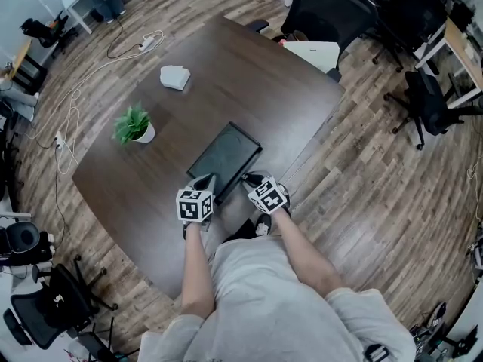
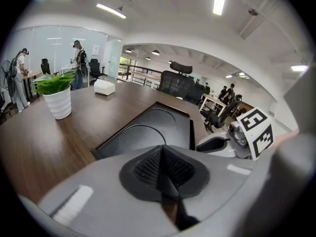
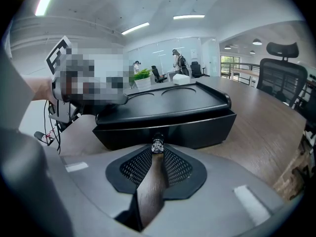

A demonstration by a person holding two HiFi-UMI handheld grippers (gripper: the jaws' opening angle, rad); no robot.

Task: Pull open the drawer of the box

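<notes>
- My right claw [image 3: 157, 149] is nipped onto the small glass knob [image 3: 157, 144] in the middle of the drawer front [image 3: 197, 128]. The knob sits right between the tips.
- The box [image 1: 225, 155] lies on the worktop [image 1: 249, 74] at my 12 o'clock, with its drawer end facing back at me towards 6 o'clock. The drawer looks fully in, its front level with the box.
- My left claw [image 2: 161, 151] is pressed together with nothing in it. It lies at the box's near corner, around 7 o'clock of the box, and appears to rest on the lid.
- A potted plant [image 1: 134, 124] stands well apart at 10 o'clock of the box, out of the way.
- I take this as the grasp made and the pull not yet begun.
- Next I should draw the knob straight towards 6 o'clock, level with the worktop, while my left claw bears down so the box does not slide along with it.
- The knob is tiny and slick, so I judge a slow, steady pull to be best.
</notes>
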